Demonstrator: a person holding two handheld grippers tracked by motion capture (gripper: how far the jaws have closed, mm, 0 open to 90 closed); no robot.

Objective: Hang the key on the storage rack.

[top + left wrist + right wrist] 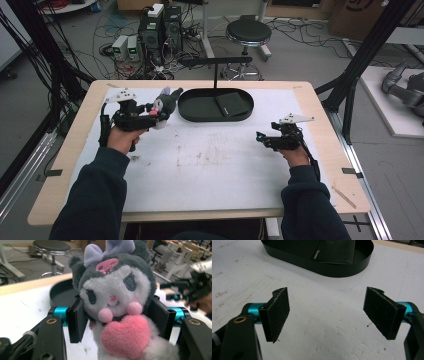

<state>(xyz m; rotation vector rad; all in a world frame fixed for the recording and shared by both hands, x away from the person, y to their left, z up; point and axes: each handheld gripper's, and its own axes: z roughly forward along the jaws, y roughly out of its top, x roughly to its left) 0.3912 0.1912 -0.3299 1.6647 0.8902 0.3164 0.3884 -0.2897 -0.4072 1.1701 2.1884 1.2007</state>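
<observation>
A grey and white plush toy (117, 297) with a purple bow and a pink heart on its chest sits between the jaws of my left gripper (117, 320), whose pads press its sides. From above, the same plush toy (164, 106) hangs off the table at the left, held by the left gripper (150, 114). My right gripper (260, 137) rests at the right side of the mat, open, with nothing between its fingers. In the right gripper view the right gripper (327, 312) has its jaws wide apart over the white mat.
A black oval tray (192, 111) with a dark wallet (234, 104) in it stands at the back middle of the white mat (210, 165). A black post (216, 70) rises behind the tray. The tray (332, 268) lies just ahead of the right gripper.
</observation>
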